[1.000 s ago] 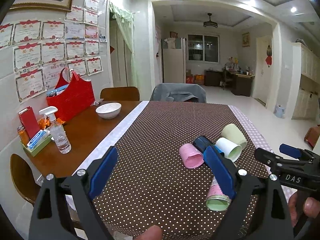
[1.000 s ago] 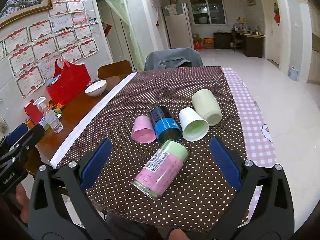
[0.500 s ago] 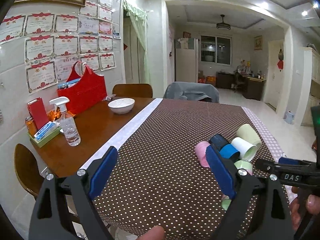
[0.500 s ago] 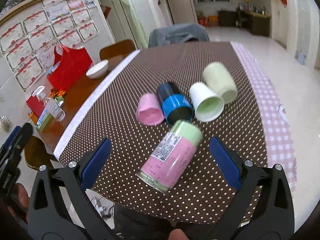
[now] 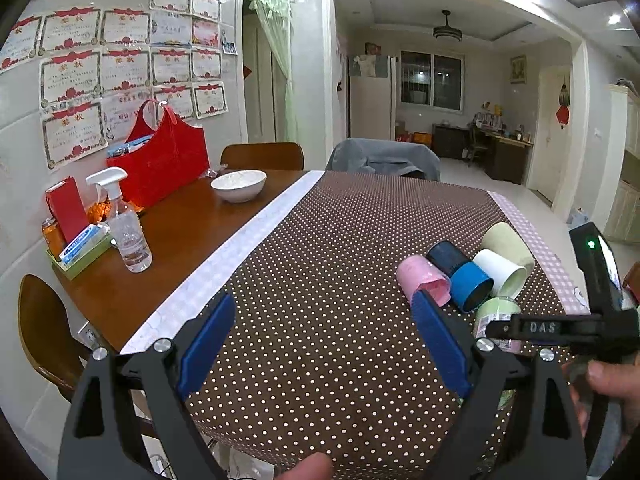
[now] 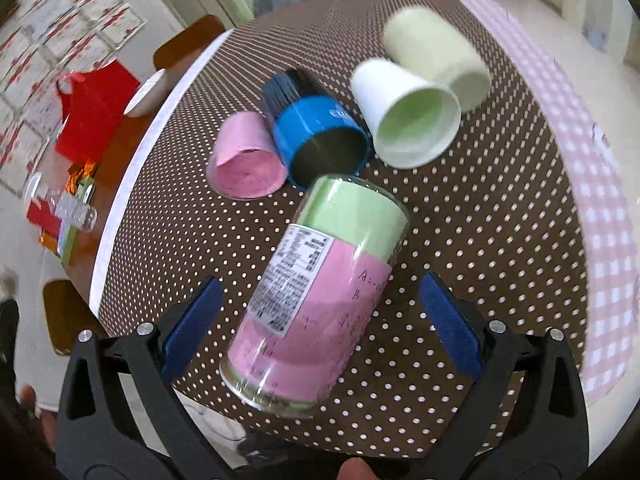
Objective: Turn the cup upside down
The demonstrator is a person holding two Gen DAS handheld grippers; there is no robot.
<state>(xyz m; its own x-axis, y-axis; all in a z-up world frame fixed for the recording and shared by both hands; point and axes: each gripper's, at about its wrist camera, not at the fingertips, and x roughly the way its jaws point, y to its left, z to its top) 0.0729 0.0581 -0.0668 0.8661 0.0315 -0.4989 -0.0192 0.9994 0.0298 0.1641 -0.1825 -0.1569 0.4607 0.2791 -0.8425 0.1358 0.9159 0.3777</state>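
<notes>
Several cups lie on their sides on the brown dotted tablecloth (image 6: pixel 460 216). The nearest is a clear cup with a pink and green lining (image 6: pixel 316 292); it also shows in the left wrist view (image 5: pixel 494 316). My right gripper (image 6: pixel 320 316) is open, its blue pads on either side of this cup, not touching it. Behind it lie a pink cup (image 6: pixel 246 156), a blue and black cup (image 6: pixel 316 126), a white cup (image 6: pixel 404 108) and a pale green cup (image 6: pixel 436 54). My left gripper (image 5: pixel 320 344) is open and empty, left of the cups.
On the bare wood at the left stand a spray bottle (image 5: pixel 126 228), a white bowl (image 5: pixel 239 184), a red bag (image 5: pixel 164 168) and a small tray of items (image 5: pixel 76 244). Chairs stand at the far end and left side. The table's near edge is close below both grippers.
My right gripper has moved forward and down, so the pink and green cup now lies between its pads. My left gripper has shifted a little to the left and back.
</notes>
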